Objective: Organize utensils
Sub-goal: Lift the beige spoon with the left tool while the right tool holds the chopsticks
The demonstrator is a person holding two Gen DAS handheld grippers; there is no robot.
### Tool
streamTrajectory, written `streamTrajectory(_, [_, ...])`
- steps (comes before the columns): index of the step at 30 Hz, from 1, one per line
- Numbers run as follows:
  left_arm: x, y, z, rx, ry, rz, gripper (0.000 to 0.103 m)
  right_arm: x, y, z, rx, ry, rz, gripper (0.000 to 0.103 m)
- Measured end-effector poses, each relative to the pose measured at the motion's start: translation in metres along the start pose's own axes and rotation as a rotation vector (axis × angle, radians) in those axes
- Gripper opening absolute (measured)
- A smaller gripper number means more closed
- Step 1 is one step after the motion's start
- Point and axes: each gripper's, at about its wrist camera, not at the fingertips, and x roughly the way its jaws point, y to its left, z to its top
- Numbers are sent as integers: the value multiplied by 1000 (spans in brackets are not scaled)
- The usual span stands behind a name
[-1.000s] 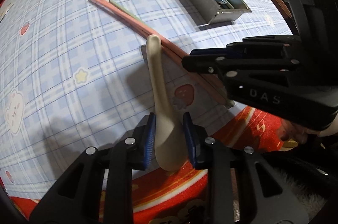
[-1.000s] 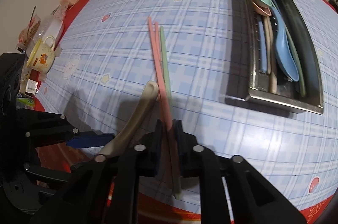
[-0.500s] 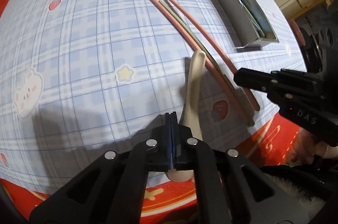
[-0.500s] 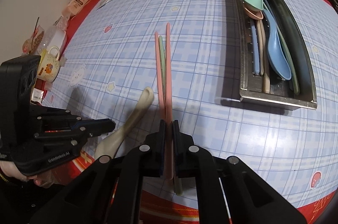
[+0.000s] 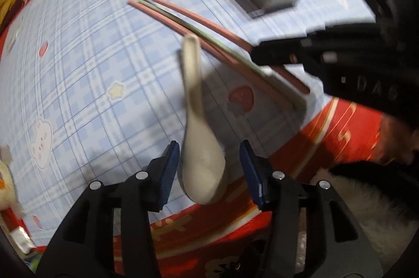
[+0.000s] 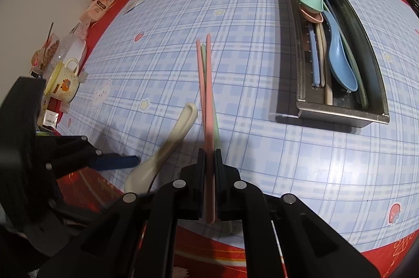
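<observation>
Between left fingers: cream spoon [image 5: 201,168] bowl on worktop [image 6: 262,147], fingers spread wide, not gripping; handle runs away from left gripper [image 5: 209,173].
Right gripper [image 6: 208,170]: closed on pink chopstick [image 6: 208,94], pointing forward.
Far right: metal tray [image 6: 340,118].

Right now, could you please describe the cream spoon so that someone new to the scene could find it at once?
Start at the steel utensil tray on the blue plaid tablecloth, then go left past the loose chopsticks. The cream spoon lies beside them, bowl at the table's red edge. It is the only spoon outside the tray, and the only cream one.
</observation>
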Motion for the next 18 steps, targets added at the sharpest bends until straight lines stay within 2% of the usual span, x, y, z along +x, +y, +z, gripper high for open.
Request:
streamTrajectory(3, [4,-10,-1,49,12,67,51,-1,2,-1,-7,0,1,7])
streamTrajectory(6, [6,-13,0,51,16,79,50,-2,1,-2,-3,-3,2,7])
streamTrajectory(7, [7,-14,2,46,17,80,49,-3,1,-2,-2,-4,2,7])
streamTrajectory(9, [7,-12,5,30,17,78,37,-4,0,-2,0,-9,1,7])
streamTrajectory(10, [7,-8,7,17,18,85,37,-5,-1,-2,2,-10,1,7])
streamTrajectory(14, [1,22,8,-92,-1,-5,37,-8,-2,-2,8,-18,0,7])
streamTrajectory(16, [-2,41,6,-180,-21,-102,37,-8,-2,-1,11,-19,1,7])
streamTrajectory(18, [-2,59,2,-256,-35,-167,37,-8,-3,-1,12,-19,1,7])
